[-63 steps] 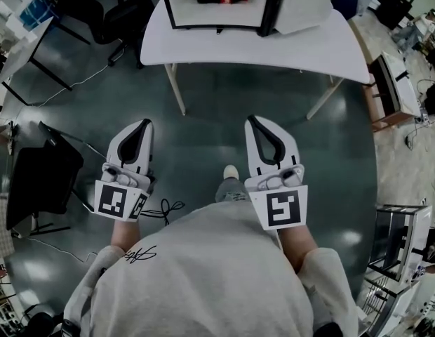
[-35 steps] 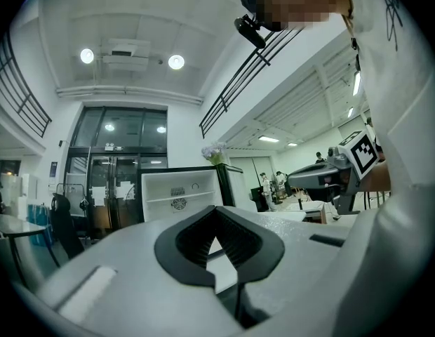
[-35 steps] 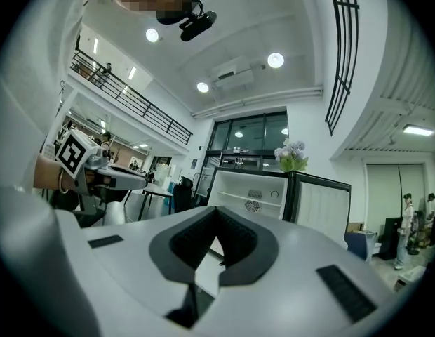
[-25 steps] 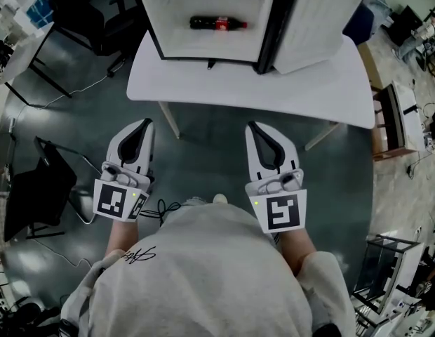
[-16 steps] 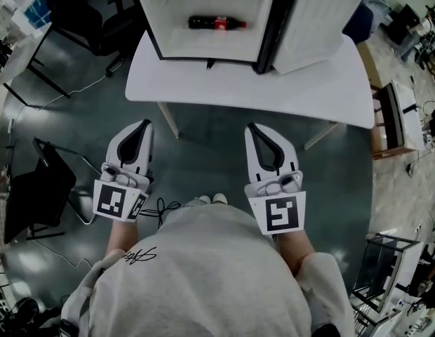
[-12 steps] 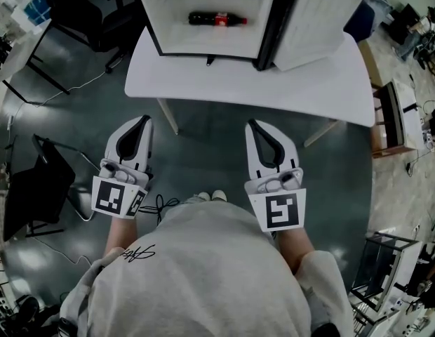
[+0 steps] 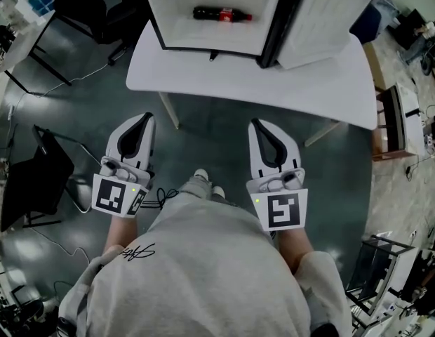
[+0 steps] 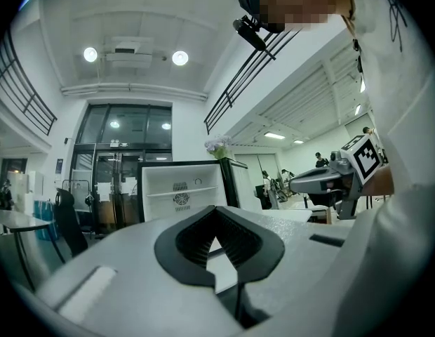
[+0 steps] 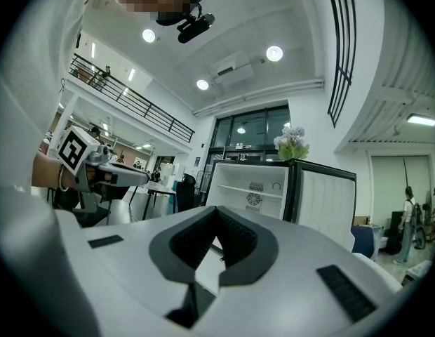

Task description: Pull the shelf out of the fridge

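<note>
Both of your tongs are closed, and neither holds anything. In the head view your left gripper [image 7: 144,117] sits at 9 o'clock from your shoes and your right gripper [image 7: 255,122] at 3 o'clock. Both are held level side by side and point toward 12 o'clock. The left gripper view shows the dark pads of the left gripper [image 8: 216,208] meeting at the tips with nothing between them, and the right gripper view shows the same for the right gripper [image 9: 217,209].

The fridge [image 7: 203,37] stands at 12 o'clock on the far side of the white table [image 7: 273,83], well apart from both grippers. Its door [image 7: 319,20] is swung open toward 1 o'clock. Inside, one cola bottle [image 7: 222,13] lies on its side on the white bottom surface, with its neck pointing to 3 o'clock. Nothing else can be made out in the compartment from above.

The shelf [image 8: 181,190] you are after sits in place inside the fridge. In the left gripper view it is a white ledge running straight across the upper part of the cabinet, above a round vent in the back wall. The right gripper view shows the shelf [image 9: 252,190] the same way, level and seated between the side walls, with no items visible on it. A bunch of flowers [image 9: 291,146] stands on the fridge roof at 12 o'clock.
</note>
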A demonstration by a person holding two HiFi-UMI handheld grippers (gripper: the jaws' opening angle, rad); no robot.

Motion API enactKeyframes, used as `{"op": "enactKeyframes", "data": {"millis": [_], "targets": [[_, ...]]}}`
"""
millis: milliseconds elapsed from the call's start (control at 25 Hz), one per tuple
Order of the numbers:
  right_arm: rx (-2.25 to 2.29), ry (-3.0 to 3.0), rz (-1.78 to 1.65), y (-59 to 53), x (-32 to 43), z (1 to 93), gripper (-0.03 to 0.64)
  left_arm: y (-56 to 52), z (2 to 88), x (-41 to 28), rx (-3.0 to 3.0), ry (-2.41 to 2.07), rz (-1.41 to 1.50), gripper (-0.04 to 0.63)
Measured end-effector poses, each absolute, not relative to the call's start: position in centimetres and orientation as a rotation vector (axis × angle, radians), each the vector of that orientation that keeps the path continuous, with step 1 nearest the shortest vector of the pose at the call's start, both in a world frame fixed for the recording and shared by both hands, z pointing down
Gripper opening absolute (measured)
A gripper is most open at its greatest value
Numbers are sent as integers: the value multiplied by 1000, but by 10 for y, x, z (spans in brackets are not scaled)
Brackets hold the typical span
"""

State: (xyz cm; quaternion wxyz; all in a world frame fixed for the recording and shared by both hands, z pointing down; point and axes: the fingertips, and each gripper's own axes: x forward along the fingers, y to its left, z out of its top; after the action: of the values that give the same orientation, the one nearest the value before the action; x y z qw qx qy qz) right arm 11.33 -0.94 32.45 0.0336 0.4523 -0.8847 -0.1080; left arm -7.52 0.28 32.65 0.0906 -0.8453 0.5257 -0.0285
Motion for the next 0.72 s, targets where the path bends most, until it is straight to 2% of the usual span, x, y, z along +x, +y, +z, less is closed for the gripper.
{"op": "enactKeyframes", "data": {"millis": [720], "targets": [[1412,-2685,-344,-42,110,326,12,-38,327,-83,-2526,1532,-74,3]]}}
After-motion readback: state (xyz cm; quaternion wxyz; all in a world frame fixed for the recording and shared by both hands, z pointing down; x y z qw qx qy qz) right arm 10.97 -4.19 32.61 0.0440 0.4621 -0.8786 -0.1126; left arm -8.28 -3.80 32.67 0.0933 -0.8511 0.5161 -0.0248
